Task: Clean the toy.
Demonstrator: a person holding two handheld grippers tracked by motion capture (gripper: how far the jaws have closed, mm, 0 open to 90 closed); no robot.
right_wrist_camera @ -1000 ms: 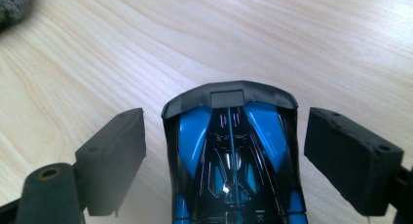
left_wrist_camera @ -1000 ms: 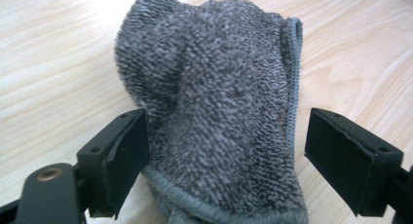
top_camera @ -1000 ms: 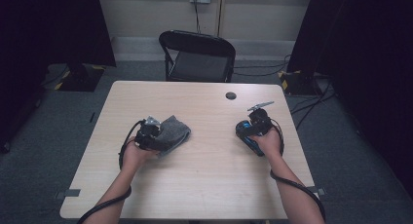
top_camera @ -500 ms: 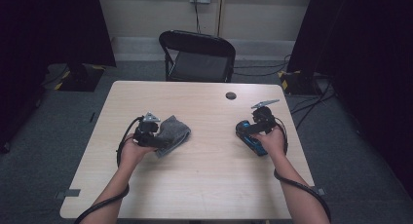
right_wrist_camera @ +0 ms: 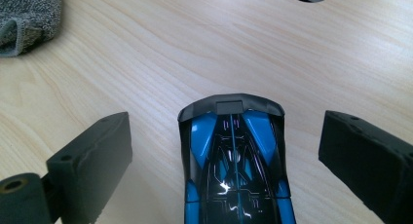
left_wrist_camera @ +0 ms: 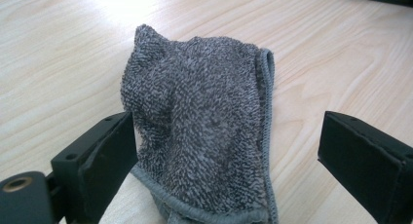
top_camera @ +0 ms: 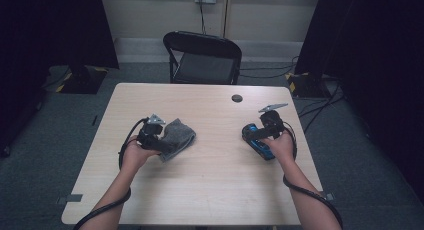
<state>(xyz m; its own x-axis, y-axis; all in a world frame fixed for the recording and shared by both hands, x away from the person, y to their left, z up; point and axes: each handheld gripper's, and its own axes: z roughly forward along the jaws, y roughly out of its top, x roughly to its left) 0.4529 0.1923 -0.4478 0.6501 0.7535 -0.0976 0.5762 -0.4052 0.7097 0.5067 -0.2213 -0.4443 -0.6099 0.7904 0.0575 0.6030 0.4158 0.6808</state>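
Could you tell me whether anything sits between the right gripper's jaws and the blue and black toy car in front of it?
Nothing visible does. The blue and black toy car lies on the bare light wooden table between the open jaws of the right gripper, with clear gaps on both sides. The grey terry cloth lies well away.

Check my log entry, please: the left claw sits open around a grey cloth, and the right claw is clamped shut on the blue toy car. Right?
Not quite. The right claw is open, not clamped: the right gripper view shows table on both sides of the blue toy car. The left claw does sit open around the grey cloth.
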